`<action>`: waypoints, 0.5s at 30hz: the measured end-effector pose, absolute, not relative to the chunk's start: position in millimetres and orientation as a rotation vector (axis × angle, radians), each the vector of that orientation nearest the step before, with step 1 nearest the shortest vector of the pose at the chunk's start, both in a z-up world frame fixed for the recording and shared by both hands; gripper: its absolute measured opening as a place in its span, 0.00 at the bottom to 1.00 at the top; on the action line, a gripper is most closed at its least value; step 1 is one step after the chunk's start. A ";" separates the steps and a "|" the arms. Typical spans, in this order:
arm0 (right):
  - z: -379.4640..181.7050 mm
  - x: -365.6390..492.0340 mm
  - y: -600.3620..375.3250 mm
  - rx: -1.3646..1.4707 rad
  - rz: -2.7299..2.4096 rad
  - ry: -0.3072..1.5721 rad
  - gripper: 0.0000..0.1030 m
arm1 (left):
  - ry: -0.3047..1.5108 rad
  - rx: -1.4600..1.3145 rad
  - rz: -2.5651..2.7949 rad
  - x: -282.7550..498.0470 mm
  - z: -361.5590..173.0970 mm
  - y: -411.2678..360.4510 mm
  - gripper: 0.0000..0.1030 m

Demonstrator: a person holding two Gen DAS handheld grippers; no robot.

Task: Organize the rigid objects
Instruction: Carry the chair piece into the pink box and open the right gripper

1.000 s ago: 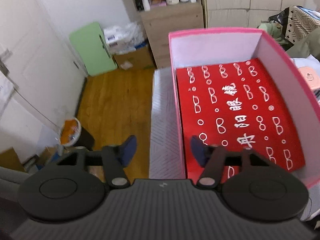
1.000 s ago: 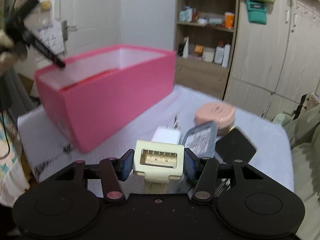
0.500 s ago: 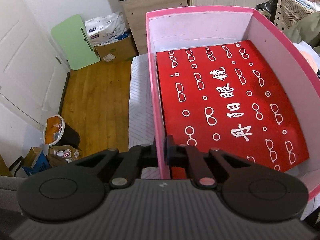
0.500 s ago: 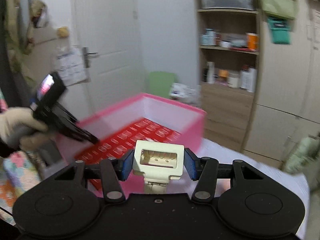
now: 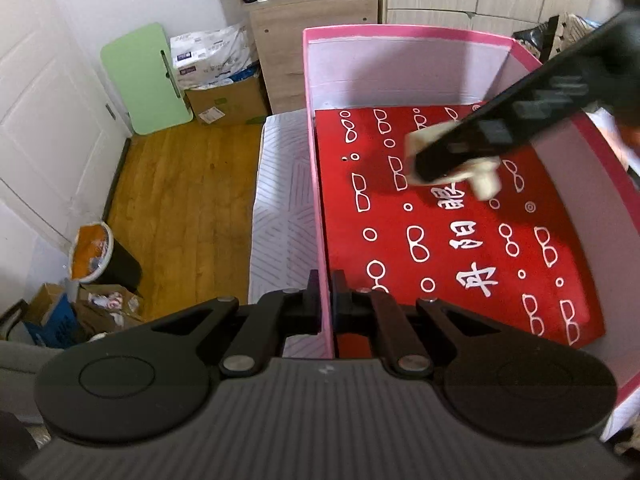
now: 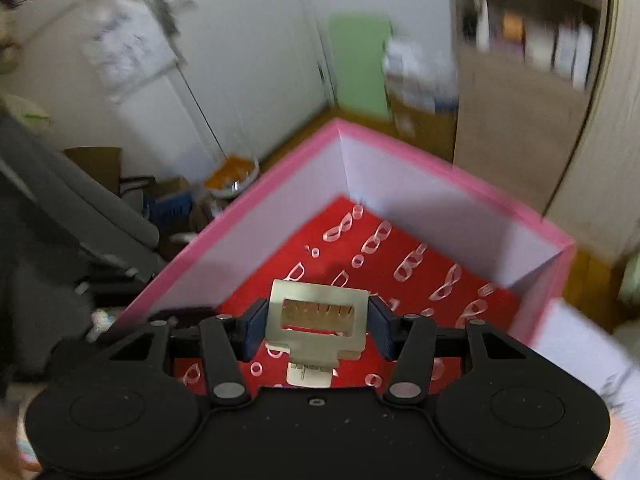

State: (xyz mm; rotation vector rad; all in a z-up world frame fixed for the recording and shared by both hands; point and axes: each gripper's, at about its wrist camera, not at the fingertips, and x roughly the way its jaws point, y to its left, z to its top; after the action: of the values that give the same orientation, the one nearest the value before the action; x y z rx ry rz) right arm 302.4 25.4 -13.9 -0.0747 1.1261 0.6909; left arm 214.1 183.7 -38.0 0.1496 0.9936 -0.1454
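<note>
left gripper (image 5: 326, 300) pinches the pink box (image 5: 316, 184) wall at 6 o'clock. right gripper (image 6: 316, 322) grips a cream plug (image 6: 318, 320) over the box's red mat (image 5: 452, 240), toward 1 o'clock.

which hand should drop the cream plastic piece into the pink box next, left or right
Right. The right gripper already grips the cream plastic piece above the red liner inside the pink box. The left gripper is clamped on the box's wall, steadying it.

Pink box (image 5: 318, 208) on patterned bed (image 5: 280, 216)
</note>
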 end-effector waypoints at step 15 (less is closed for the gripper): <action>-50.6 328.5 78.9 -0.101 0.612 1.176 0.55 | 0.976 0.171 -0.143 209.6 -37.8 177.4 0.04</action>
State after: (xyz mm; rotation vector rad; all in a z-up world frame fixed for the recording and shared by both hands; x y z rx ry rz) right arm 328.5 78.9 -50.6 -0.1006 1.1761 0.6120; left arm 209.6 177.4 -37.8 0.1710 0.9755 -0.1434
